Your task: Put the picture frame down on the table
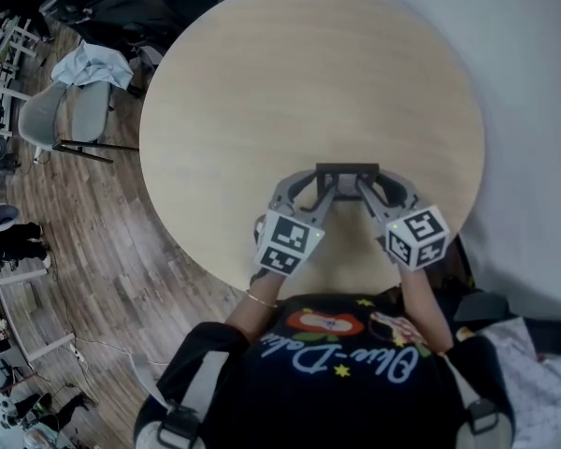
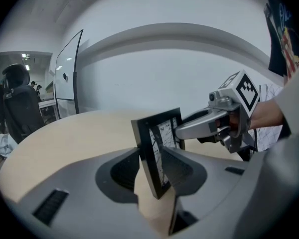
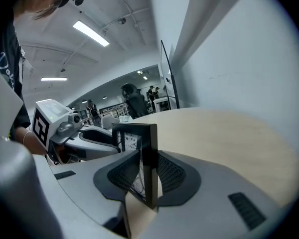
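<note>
A small black picture frame [image 1: 347,169] stands upright over the near part of the round wooden table [image 1: 299,82], held from both ends. My left gripper [image 1: 323,188] is shut on its left end, and the pads clamp the frame [image 2: 157,146] between them. My right gripper [image 1: 367,188] is shut on the other end, where the frame [image 3: 145,151] sits edge-on between the ribbed pads. The frame's lower edge is close to the tabletop; whether it touches I cannot tell. The right gripper [image 2: 189,128] also shows in the left gripper view, and the left gripper [image 3: 97,133] in the right gripper view.
The table's near edge [image 1: 262,283] runs just in front of the person's body. On the wood floor to the left stands a grey chair [image 1: 65,110] with a cloth [image 1: 93,64] beside it. A white wall [image 2: 164,78] rises beyond the table.
</note>
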{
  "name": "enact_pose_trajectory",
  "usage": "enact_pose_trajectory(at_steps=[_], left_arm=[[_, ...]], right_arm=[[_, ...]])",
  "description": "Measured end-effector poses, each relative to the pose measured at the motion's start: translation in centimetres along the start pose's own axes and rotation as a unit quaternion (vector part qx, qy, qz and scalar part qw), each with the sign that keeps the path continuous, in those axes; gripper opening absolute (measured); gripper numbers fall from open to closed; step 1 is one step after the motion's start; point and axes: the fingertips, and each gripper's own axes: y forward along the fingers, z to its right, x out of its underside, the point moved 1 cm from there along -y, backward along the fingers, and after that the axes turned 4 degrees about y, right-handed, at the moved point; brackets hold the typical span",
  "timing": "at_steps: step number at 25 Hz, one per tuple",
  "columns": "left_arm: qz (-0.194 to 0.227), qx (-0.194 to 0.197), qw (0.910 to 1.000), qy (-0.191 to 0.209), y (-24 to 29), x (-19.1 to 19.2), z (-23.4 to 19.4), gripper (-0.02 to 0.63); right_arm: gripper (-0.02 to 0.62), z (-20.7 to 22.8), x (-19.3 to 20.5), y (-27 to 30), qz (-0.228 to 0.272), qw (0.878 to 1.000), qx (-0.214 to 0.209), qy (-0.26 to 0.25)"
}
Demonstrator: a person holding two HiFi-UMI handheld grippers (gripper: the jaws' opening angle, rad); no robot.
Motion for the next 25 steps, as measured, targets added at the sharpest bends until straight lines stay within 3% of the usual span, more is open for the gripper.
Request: enact_pose_trajectory(at_steps=[12,25], left_arm=[[0.0,0.01,0.9998,0.016,1.5,0.5,-0.3,0.129],[0.003,0.016,0.9999,-0.005,3.2,0.6,-1.5,0.13]], right_arm=[[0.084,1.2,0.8,0.5,0.004,0.999,0.012,0.029],[0.092,2.8,0.6,2.1,0.001,0.999,0.023,0.028]])
